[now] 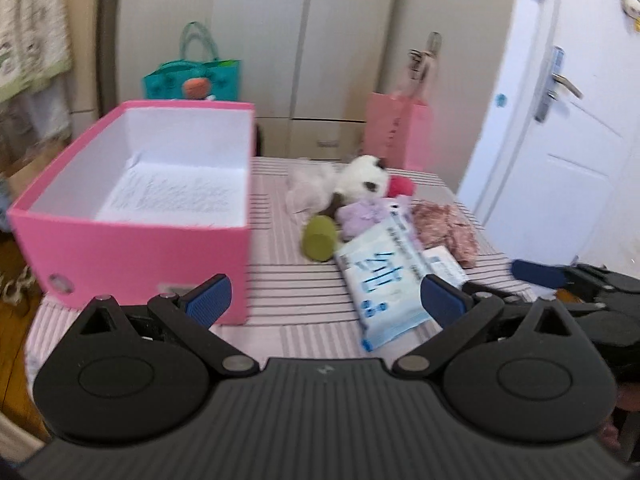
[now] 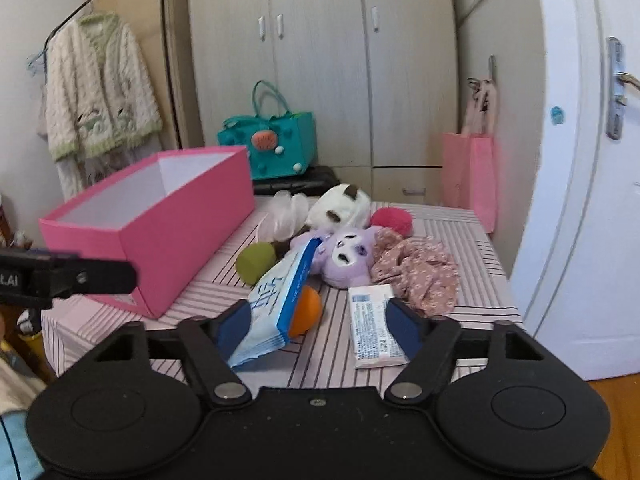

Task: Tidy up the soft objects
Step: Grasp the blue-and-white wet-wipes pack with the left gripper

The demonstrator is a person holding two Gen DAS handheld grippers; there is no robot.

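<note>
Pink cardboard fills the left of my view: the open box (image 1: 132, 216) sits on the striped tablecloth (image 1: 296, 292) with its white inside showing, and my left gripper (image 1: 327, 300) hangs low in front of its near right corner, fingers spread wide with nothing between them but cloth. From that wrist, the left pad overlaps the box's front wall, though I cannot tell whether it touches; the right pad lies over the near edge of the large blue-and-white tissue pack (image 1: 380, 280). Moving right, the soft things lie heaped beside the box: an olive green roll (image 2: 256, 262), a white plush (image 2: 340, 206) at the back, a purple plush (image 2: 346, 258), a red-pink ball (image 2: 392, 220) and a crumpled floral cloth (image 2: 416, 276). My right gripper (image 2: 316, 328) has its fingers partly spread; the tilted large pack leans against the left pad, an orange ball (image 2: 306, 314) shows just behind it, and a small white tissue packet (image 2: 374, 326) lies flat by the right pad. I see no squeeze on anything, so I read these fingers as released. Behind stand a pale wardrobe (image 2: 320, 60), a teal bag (image 2: 276, 148) and a pink paper bag (image 2: 470, 172).
</note>
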